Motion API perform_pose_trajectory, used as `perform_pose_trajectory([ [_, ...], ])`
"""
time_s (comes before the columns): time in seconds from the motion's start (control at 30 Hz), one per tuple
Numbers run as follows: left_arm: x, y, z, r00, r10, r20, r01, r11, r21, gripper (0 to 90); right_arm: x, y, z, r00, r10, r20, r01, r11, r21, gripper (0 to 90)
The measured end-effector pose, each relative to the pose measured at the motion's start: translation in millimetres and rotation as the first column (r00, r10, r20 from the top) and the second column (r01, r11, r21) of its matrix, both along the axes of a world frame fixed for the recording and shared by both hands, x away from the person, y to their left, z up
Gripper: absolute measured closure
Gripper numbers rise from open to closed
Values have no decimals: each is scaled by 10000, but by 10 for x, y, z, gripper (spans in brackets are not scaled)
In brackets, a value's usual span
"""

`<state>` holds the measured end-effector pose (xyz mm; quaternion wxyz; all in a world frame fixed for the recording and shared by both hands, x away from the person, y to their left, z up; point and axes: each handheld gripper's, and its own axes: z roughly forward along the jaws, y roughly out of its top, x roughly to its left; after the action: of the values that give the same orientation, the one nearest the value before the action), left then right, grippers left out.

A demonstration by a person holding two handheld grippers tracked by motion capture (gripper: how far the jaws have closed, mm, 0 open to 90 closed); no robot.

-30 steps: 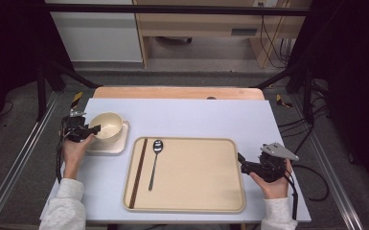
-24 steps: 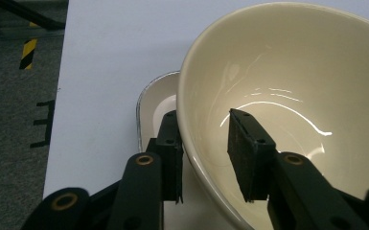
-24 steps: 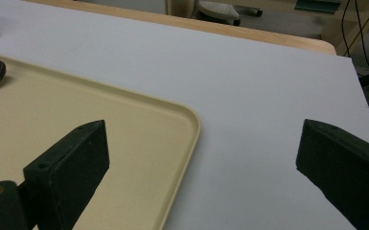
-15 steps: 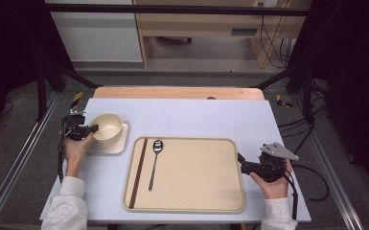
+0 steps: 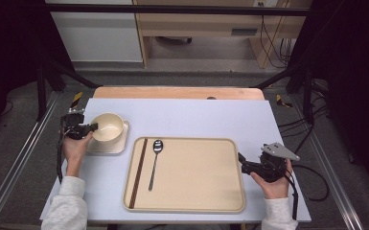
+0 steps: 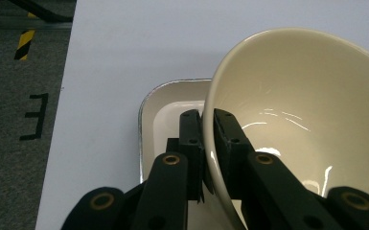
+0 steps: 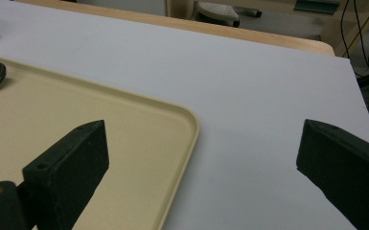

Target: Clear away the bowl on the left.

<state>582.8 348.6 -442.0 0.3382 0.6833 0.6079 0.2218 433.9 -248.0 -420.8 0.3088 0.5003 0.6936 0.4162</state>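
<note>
I'm closing my left tongs on the near rim of the bowl, sitting on the saucer at the bench's left edge; right tongs are idling wide open, empty, by the tray's right edge.

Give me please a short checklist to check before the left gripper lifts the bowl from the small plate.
1. Left gripper closed on the rim of the bowl: ok; its jaws have just been closing, one inside the wall, one outside.
2. Bowl empty: ok, nothing inside.
3. Small plate free to stay behind: cannot tell, the contact under the bowl is hidden.
4. Free space on the tray: ok; spoon and chopsticks lie at its left part.
5. Right gripper out of the way: ok, open, at the tray's right edge.
</note>
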Motion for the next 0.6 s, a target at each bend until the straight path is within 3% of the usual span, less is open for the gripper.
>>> perform_pose_trajectory([
  [0.17,-37,0,32,9995,32,306,-27,9999,-156,827,-3,-8,6,10000,-25,65,25,10000,19,43],
  [0.4,-82,-37,79,9979,-102,639,98,9999,65,820,-4,-2,6,10000,-24,51,24,10000,10,43],
  [0.6,-131,-36,140,9953,-80,969,89,9999,-85,819,-5,-8,10,10000,-39,74,39,10000,7,44],
])
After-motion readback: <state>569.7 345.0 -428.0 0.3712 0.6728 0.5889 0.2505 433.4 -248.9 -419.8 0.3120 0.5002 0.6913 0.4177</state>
